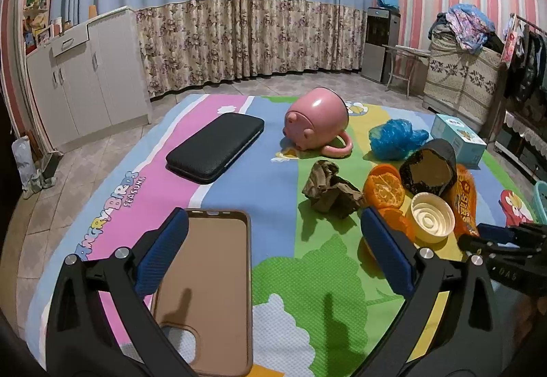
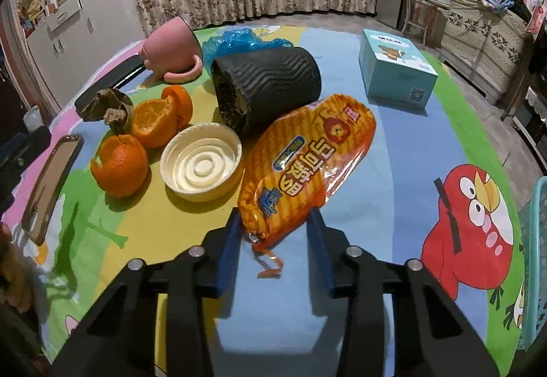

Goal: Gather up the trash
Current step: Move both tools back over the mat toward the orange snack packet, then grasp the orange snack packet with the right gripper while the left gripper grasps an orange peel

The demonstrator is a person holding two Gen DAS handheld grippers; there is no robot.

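My right gripper (image 2: 275, 230) is shut on the near end of an orange snack wrapper (image 2: 307, 158), which lies on the cartoon mat (image 2: 393, 206). Left of the wrapper are a cream lid (image 2: 201, 166), orange peels (image 2: 119, 165), crumpled brown paper (image 2: 109, 107) and a tipped black ribbed cup (image 2: 270, 90). A blue plastic bag (image 2: 236, 40) lies behind the cup. My left gripper (image 1: 273, 240) hangs wide open over the mat and holds nothing. Its left finger is above a brown phone case (image 1: 208, 274). The brown paper (image 1: 330, 192) lies just beyond its fingertips.
A pink mug (image 1: 318, 122) lies on its side beside a black wallet case (image 1: 217, 146). A light blue box (image 2: 396, 69) stands at the far right of the mat. A teal basket (image 2: 536, 240) shows at the right edge. Cabinets and curtains stand behind.
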